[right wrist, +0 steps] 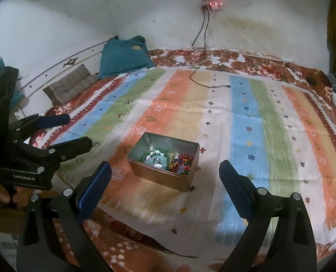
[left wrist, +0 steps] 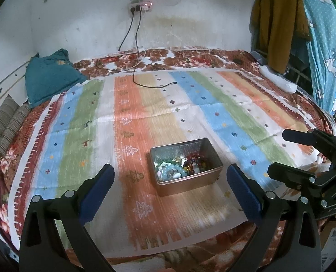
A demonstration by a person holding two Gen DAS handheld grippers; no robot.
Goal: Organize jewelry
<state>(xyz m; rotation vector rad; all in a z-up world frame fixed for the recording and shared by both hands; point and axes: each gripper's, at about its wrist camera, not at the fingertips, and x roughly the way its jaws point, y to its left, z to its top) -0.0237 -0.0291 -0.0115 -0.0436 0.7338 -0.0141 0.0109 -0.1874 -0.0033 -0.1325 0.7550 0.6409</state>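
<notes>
Metal, open-topped and rectangular, the tin [left wrist: 186,166] sits on the striped cloth [left wrist: 145,117] a little below the middle of both my views, and all the jewelry I can make out lies inside it: a green bangle [right wrist: 155,156] ringed around pale bluish beads [right wrist: 156,159] on one side, and a cluster of red and amber bead strings [right wrist: 182,162] on the other. Nothing that reads as jewelry lies loose on the cloth around the tin, though small pieces would be hard to tell from the printed crosses. My left gripper [left wrist: 170,195] hangs just short of the tin with its blue-padded fingers spread wide and nothing between them; my right gripper [right wrist: 165,191] is likewise released and empty, also aimed at the tin from the near side. Each shows at the outer edge of the other's view, apart from the tin. By my judgement this fits two readings equally: the pieces gathered into the tin as the tidy end state, or a mixed heap waiting to be sorted out. Within the tin the strands overlap and look tangled, so I cannot call them sorted by kind.
</notes>
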